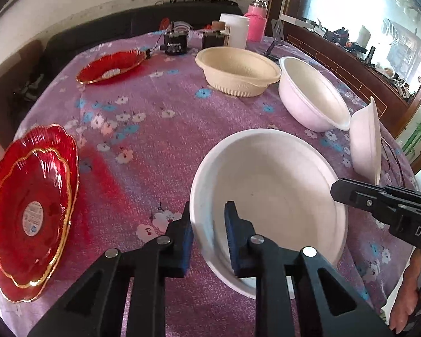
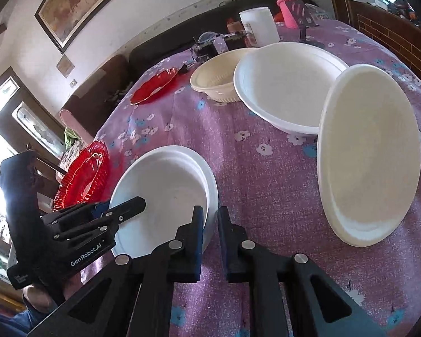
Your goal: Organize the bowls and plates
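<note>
**Both hand-held grippers pinch the rim of the near white bowl**

Left hand-held gripper (image 1: 209,236) straddles the near-left rim of the white bowl (image 1: 269,191), one blue pad outside the wall and one inside, pressed onto it. Right hand-held gripper (image 2: 210,224) pinches the same bowl at its opposite rim, its jaws nearly together with the thin edge between them. In the right wrist view this bowl shows a doubled rim, so it looks like one bowl nested in another, though that is hard to tell for sure. It sits on the bench (image 1: 160,118), which is covered by a purple flowered cloth, at the near edge between the two hands.

Further back stand a second white bowl (image 1: 311,92) and, just beside it, a cream ribbed bowl (image 1: 238,70). A white dish (image 2: 370,154) stands tilted on its edge to the right, leaning against the second white bowl. Two stacked red plates (image 1: 31,213) lie at the left edge of the bench, and a single red plate (image 1: 112,66) lies far back on the left. Behind the bowls are a white cup (image 1: 237,31), a pink bottle (image 1: 256,19) and some small dark devices. Part of a hand (image 1: 412,295) shows at the lower right of the left wrist view.
</note>
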`<move>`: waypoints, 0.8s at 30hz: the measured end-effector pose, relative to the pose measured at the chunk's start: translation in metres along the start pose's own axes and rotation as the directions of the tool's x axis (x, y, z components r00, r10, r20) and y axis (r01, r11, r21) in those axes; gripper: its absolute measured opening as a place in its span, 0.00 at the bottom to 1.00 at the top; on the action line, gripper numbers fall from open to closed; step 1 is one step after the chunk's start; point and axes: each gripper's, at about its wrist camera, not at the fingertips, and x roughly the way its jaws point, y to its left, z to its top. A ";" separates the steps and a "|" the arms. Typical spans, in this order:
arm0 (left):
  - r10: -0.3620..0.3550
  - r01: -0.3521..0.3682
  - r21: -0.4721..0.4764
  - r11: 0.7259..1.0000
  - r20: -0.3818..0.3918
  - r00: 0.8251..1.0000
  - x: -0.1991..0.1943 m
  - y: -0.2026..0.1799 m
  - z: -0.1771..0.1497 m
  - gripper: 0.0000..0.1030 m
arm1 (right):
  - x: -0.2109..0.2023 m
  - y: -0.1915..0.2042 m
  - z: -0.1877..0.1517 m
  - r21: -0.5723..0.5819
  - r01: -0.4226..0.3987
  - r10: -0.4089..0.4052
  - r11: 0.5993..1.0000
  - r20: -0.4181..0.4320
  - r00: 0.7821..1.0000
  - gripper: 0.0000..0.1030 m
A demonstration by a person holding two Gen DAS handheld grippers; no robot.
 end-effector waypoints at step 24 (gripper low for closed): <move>0.087 -0.091 0.037 0.995 0.100 0.991 -0.020 -0.004 -0.003 0.16 | -0.008 0.014 0.000 -0.041 0.023 -0.022 0.999 0.041 0.999 0.11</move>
